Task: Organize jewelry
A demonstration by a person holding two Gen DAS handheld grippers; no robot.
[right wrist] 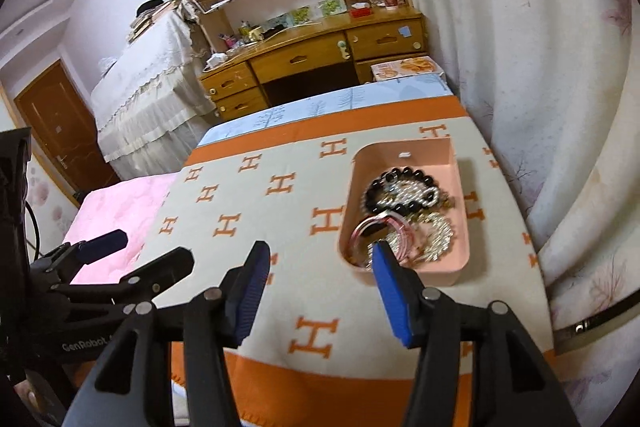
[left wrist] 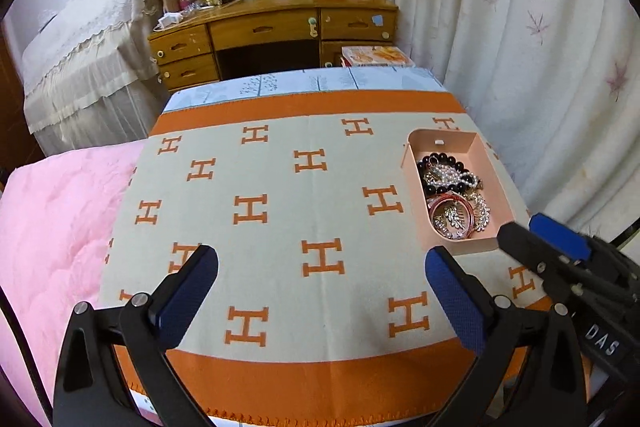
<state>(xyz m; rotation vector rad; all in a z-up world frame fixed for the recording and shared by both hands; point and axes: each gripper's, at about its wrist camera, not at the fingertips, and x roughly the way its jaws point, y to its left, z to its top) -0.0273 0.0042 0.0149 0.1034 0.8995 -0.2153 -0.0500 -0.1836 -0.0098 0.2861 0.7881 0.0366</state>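
Bedroom setup, with a wooden desk (left wrist: 276, 27) and bookshelf at the top of the frame and an orange-and-cream H-pattern blanket (left wrist: 280, 195) spread over the bed. Left gripper (left wrist: 320, 287) has its fingers spread as wide as they go, nothing between them. Right gripper (right wrist: 320, 291) sits about half open, also empty, its right finger (right wrist: 394, 299) overlapping the tray's near edge in the right wrist view. Pink tray (right wrist: 462, 195) lies right of centre on the blanket, heaped with black beads (right wrist: 400, 173), pearls, red bangles (left wrist: 452, 207) and sparkly brooches, all tangled. Looks like everything's already in, so I'd guess the next move is just backing off, or tidying the pile.
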